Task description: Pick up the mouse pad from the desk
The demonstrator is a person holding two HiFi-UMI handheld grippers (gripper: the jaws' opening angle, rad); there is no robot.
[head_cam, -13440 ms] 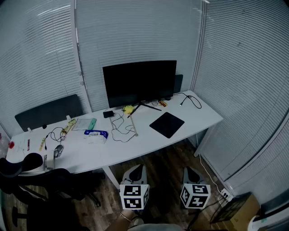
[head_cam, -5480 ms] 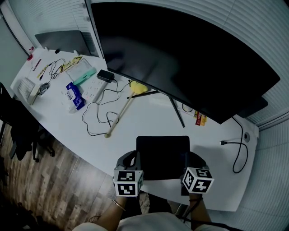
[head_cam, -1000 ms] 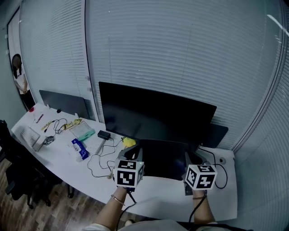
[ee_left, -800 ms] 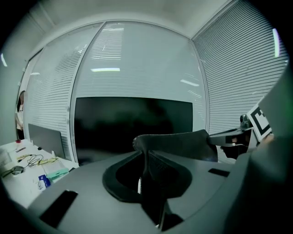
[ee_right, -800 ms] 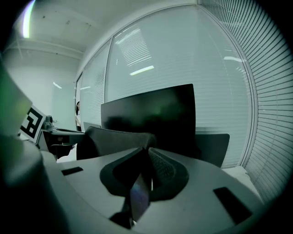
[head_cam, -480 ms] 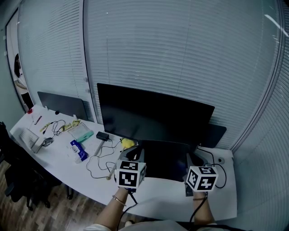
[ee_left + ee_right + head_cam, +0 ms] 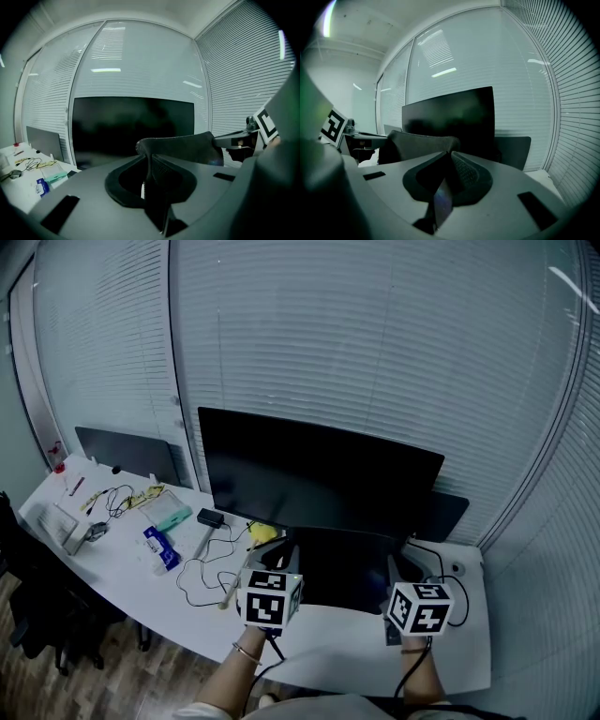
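Mouse pad: the black rectangular mouse pad (image 7: 342, 568) (image 7: 183, 147) (image 7: 417, 145) hangs stretched between the two claws, just in front of the lower edge of the wide black monitor (image 7: 319, 474).
Left claw: the left claw (image 7: 279, 564) (image 7: 150, 159) is narrowed onto the pad's left edge, left of the monitor's middle, pinching it.
Right claw: the right claw (image 7: 398, 570) (image 7: 449, 157) is narrowed onto the pad's right edge, under the monitor's right end, pinching it.
Bench: the white bench (image 7: 337, 638) carries the monitor.
Clutter: a blue packet (image 7: 159, 547) and a loose black cable (image 7: 202, 579) lie left of the monitor.
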